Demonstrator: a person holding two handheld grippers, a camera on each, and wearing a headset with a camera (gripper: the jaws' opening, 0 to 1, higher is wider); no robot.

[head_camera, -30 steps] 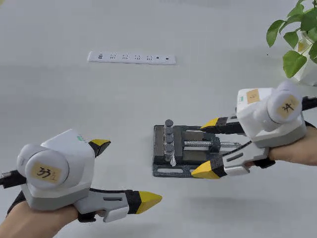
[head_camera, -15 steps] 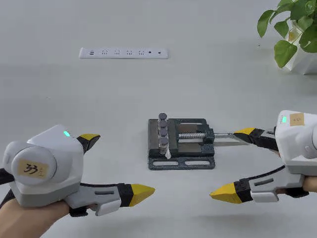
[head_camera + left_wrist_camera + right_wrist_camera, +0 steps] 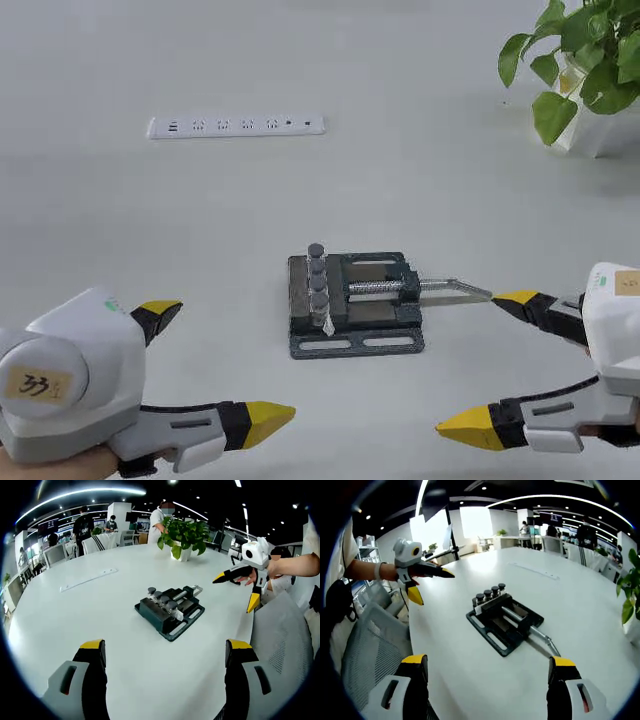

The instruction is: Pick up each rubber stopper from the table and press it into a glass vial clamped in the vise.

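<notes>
open office: ceiling light strips (image 3: 110, 489), mesh chair (image 3: 370, 645), white table (image 3: 120, 230).

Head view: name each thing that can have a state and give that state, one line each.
left claw: open, holding nothing
right claw: open, holding nothing
vise: shut on the vials
vials: upright in a row, each stoppered
power strip: nothing plugged in
</notes>
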